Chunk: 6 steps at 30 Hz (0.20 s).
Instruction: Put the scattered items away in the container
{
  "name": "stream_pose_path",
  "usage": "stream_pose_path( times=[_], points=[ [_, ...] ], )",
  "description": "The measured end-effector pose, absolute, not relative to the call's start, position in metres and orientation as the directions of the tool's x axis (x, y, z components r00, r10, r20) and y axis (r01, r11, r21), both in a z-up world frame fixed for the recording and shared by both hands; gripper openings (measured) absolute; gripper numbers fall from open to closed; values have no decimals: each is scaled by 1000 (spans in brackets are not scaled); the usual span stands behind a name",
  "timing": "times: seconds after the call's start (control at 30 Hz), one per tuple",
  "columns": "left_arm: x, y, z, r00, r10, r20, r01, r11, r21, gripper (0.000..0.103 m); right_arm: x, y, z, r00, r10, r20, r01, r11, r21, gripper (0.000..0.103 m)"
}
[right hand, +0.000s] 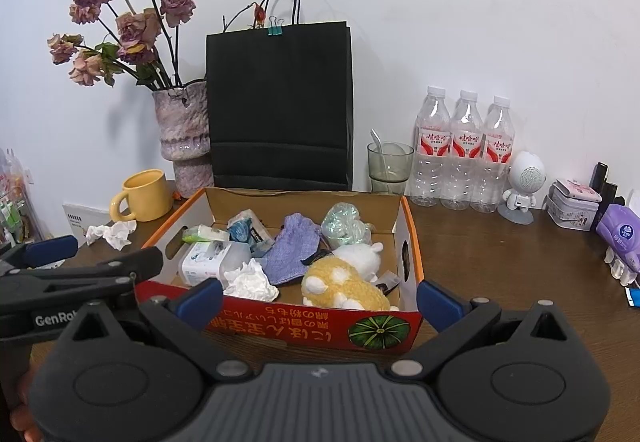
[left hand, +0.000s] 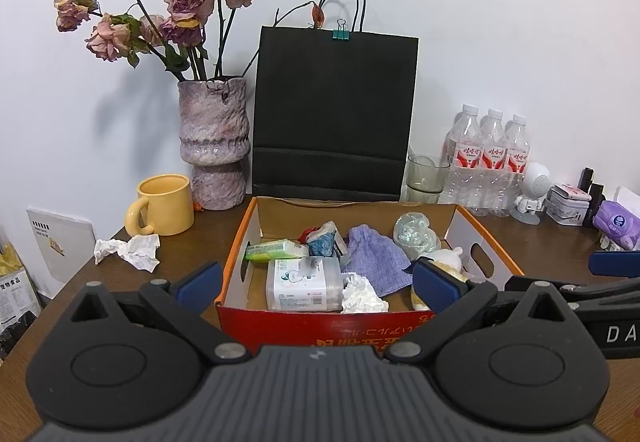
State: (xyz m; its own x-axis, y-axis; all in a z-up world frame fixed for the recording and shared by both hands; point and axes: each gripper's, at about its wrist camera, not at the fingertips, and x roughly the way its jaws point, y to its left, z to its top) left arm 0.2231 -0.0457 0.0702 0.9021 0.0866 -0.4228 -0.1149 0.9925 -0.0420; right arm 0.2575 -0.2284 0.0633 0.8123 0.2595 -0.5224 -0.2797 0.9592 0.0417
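An orange-rimmed cardboard box (left hand: 236, 242) (right hand: 412, 238) with a red front stands on the wooden table. Inside lie a white wipes pack (left hand: 304, 284) (right hand: 208, 260), a blue knit pouch (left hand: 374, 256) (right hand: 294, 248), a crumpled tissue (left hand: 362, 296) (right hand: 252, 282), a green pack (left hand: 276, 250), a clear plastic bag (left hand: 414, 232) (right hand: 344, 226) and a yellow and white plush toy (right hand: 346, 278). Another crumpled tissue (left hand: 130, 250) (right hand: 112, 233) lies on the table left of the box. My left gripper (left hand: 316, 278) is open and empty before the box front. My right gripper (right hand: 320, 300) is open and empty too.
Behind the box stand a black paper bag (left hand: 332, 114), a vase of dried roses (left hand: 214, 142), a yellow mug (left hand: 164, 204), a glass (left hand: 426, 178) and three water bottles (left hand: 490, 158). A small white robot figure (right hand: 522, 182), a tin (right hand: 572, 204) and a purple tissue pack (right hand: 622, 234) sit at the right.
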Motion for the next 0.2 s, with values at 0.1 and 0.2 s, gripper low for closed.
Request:
stream_pose_path(
  times=[0.1, 0.2],
  points=[
    [224, -45, 70, 904, 74, -422, -109, 992, -59, 103, 258, -229, 63, 812, 261, -522, -280, 959, 44, 103],
    [224, -45, 69, 903, 67, -424, -104, 992, -65, 103, 257, -230, 63, 812, 263, -521, -279, 959, 48, 103]
  ],
)
